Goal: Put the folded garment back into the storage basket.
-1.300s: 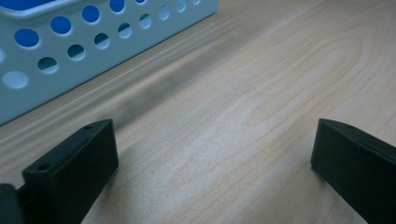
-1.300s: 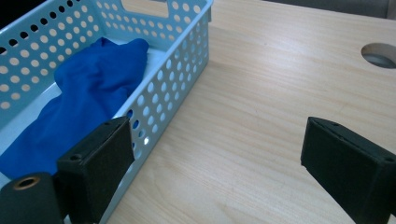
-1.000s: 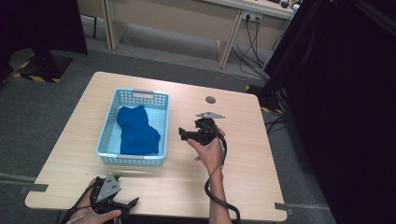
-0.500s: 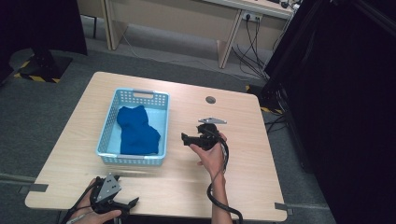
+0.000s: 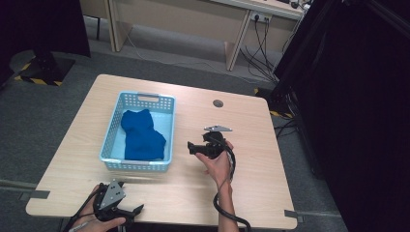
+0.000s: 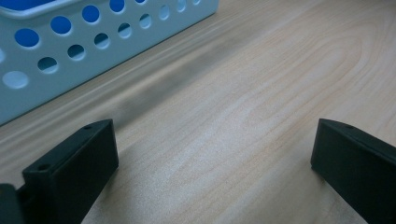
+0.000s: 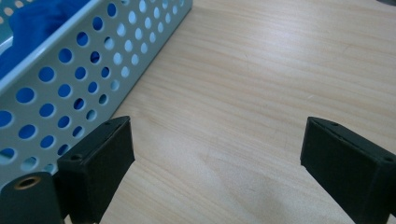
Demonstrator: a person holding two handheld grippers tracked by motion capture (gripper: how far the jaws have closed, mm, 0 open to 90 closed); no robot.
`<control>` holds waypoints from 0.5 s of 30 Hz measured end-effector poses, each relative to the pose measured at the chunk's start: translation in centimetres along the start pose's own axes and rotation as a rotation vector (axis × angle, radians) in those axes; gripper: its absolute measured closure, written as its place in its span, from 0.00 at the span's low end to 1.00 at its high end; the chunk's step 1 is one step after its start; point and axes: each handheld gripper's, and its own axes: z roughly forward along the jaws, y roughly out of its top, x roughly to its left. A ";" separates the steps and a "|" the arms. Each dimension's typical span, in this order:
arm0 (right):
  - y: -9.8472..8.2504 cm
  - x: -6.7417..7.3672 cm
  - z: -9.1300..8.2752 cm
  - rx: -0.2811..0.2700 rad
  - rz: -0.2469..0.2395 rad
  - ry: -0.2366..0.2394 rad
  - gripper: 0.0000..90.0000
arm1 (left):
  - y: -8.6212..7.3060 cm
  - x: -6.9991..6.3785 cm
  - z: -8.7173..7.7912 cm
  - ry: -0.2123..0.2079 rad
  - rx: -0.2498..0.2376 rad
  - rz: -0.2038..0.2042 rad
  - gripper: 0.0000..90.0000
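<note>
Fingers (image 7: 98,168) (blocky, matte black) gape wide, empty, beside perforated plastic basket (image 7: 70,79).

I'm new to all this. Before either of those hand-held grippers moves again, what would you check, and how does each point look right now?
1. Blue cloth lies inside the basket: ok.
2. Right gripper jaws open, nothing between them: ok.
3. Left gripper jaws open, empty: ok.
4. Right gripper apart from the basket wall: ok.
5. Table bare beside the basket: ok.
6. Cloth lies free, not snagged on the basket: cannot tell.
</note>
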 end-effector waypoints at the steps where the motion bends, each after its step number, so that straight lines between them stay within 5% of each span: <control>1: -0.1 0.0 0.1 0.005 -0.003 -0.003 0.11 | 0.0 0.0 0.0 0.000 0.000 0.000 0.00; 15: -1.6 -0.4 1.2 0.039 -0.007 -0.028 0.12 | 0.0 0.0 0.0 0.000 0.000 0.000 0.00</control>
